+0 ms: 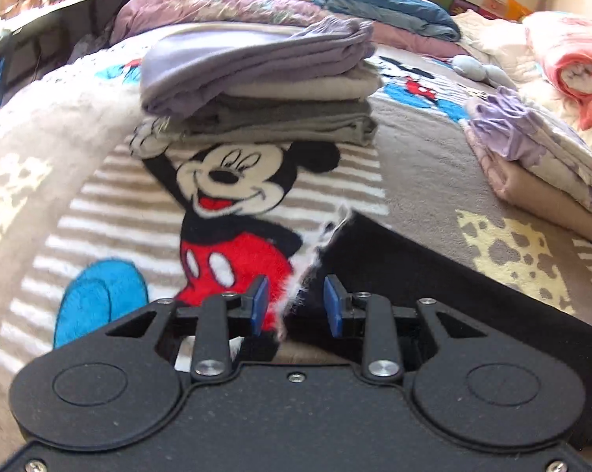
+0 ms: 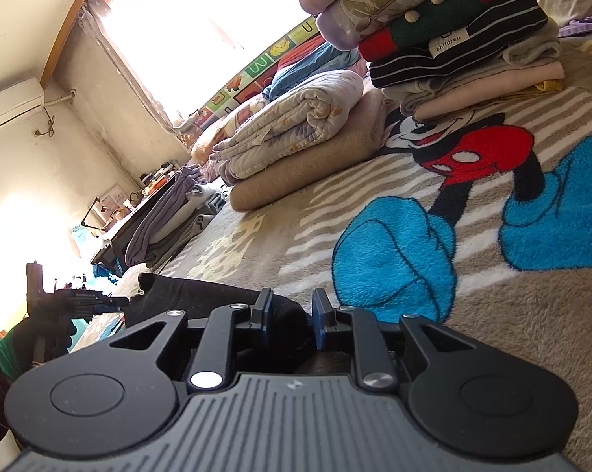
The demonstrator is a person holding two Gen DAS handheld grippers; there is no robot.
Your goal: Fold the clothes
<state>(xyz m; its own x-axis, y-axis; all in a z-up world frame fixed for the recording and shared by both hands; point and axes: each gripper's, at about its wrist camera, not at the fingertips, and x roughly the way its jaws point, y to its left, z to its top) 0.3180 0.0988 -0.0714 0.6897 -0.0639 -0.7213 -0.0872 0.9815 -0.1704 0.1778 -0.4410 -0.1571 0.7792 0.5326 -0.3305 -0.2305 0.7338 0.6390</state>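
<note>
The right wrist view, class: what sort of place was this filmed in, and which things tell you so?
Most likely a home bedroom. A cartoon-mouse fleece blanket covers what seems a bed, with rolled bedding and stacks of folded clothes on it, beside a curtained window and a wall air conditioner.
</note>
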